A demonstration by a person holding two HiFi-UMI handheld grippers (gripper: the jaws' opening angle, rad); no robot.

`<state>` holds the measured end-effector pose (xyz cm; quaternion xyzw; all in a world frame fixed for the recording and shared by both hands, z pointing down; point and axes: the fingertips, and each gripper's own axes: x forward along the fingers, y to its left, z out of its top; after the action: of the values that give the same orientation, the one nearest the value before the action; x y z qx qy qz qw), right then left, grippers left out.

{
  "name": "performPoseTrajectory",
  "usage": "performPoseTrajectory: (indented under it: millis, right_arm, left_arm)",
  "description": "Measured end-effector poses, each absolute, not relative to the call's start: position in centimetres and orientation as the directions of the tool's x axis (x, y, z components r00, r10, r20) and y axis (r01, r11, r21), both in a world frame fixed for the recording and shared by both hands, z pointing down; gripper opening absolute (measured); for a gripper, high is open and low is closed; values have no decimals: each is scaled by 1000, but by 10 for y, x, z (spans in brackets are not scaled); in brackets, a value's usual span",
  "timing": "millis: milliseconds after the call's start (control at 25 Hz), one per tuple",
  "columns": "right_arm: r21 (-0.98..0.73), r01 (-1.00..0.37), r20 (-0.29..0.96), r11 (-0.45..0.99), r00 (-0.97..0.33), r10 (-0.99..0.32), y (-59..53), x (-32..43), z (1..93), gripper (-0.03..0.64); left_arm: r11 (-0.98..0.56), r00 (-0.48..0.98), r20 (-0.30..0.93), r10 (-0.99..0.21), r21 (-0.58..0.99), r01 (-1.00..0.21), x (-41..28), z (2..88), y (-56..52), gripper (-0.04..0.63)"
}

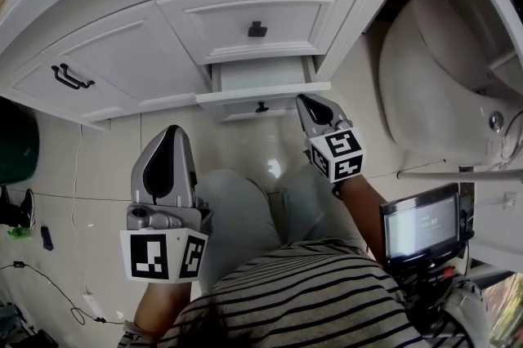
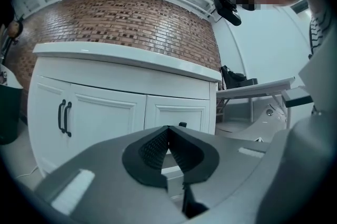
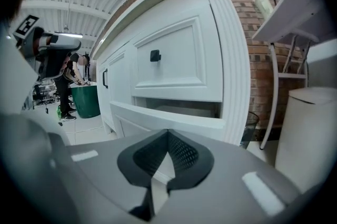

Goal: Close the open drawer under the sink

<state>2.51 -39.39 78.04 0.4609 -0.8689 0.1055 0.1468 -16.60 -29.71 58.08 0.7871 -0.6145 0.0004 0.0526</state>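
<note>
While the drawer (image 1: 263, 93) stands partly pulled out of the white cabinet, its front lies just ahead of the right gripper (image 1: 306, 103), towards the panel's right end; contact cannot be confirmed. Both grippers have their jaws closed tip to tip, with nothing between them. The left gripper (image 1: 172, 134) hangs well back from the drawer. Judgement: rigid, light panel on slides; flat pressure on the front beside the knob (image 1: 261, 106) should serve, with no grip needed.

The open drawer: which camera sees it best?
The head view: the open drawer shows from above, pulled out, inside visible. The right gripper view shows its front and gap; the left gripper view hides nearly all.
</note>
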Motion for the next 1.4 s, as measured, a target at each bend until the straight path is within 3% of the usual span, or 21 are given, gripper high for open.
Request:
performPoseTrajectory:
  millis: [640,1040,1400]
  right_arm:
    - [6,-851,393,526,-481,-784,-468,19,779,2]
    - [-45,-845,421,533,-500,-757,-454,20,774,2]
    - [-160,-850,385,502,-522,-761,-383,43,640,2]
  left_arm:
    - [-203,209,99,-973,67,-977,-191,585,-305,17]
    - [-211,218,65,-974,94,-973,-188,581,-316,17]
    - [-261,297,209,-932,185,-947,-158,560,-339,17]
